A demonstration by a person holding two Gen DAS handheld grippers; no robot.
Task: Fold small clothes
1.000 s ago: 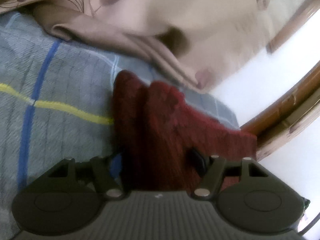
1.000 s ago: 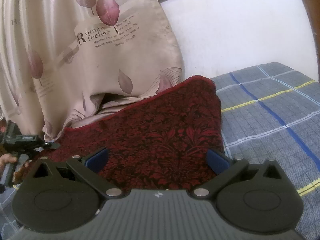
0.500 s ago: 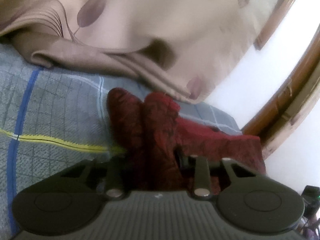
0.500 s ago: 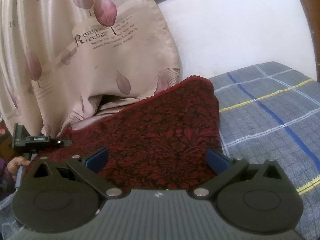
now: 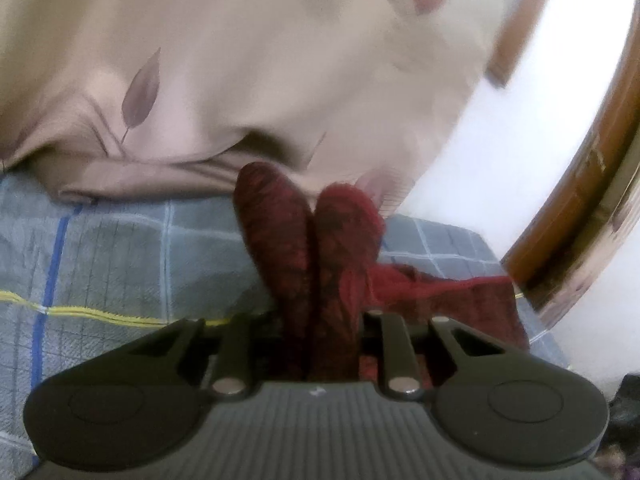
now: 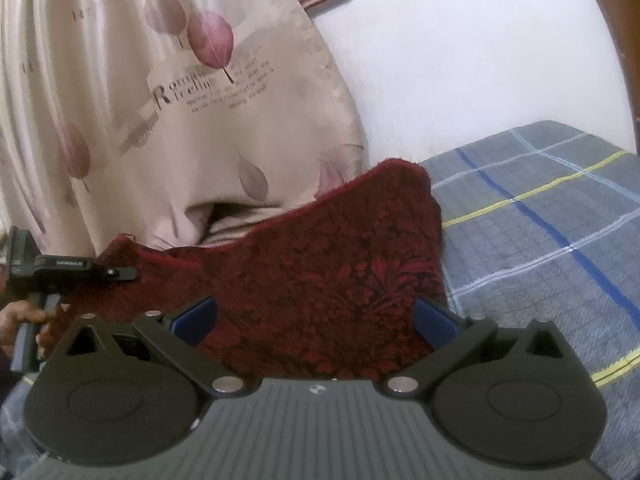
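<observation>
A dark red patterned cloth (image 6: 320, 264) lies on the blue plaid bedsheet (image 6: 540, 232). In the left wrist view my left gripper (image 5: 316, 336) is shut on a bunched fold of the red cloth (image 5: 296, 248), which sticks up between the jaws in two lobes. In the right wrist view my right gripper (image 6: 314, 320) is open, its blue pads (image 6: 196, 316) spread wide over the near part of the cloth. The left gripper also shows in the right wrist view (image 6: 116, 274) at the cloth's left corner.
A beige curtain with leaf prints (image 6: 180, 100) hangs behind the bed and rests on the sheet (image 5: 80, 256). A white wall (image 6: 460, 60) stands behind. A brown wooden frame (image 5: 580, 208) curves along the right of the left wrist view.
My left gripper has closed on the cloth's corner and lifted it, bunching it into two lobes. The cloth's left edge has risen in the right wrist view. The right gripper stays open.
</observation>
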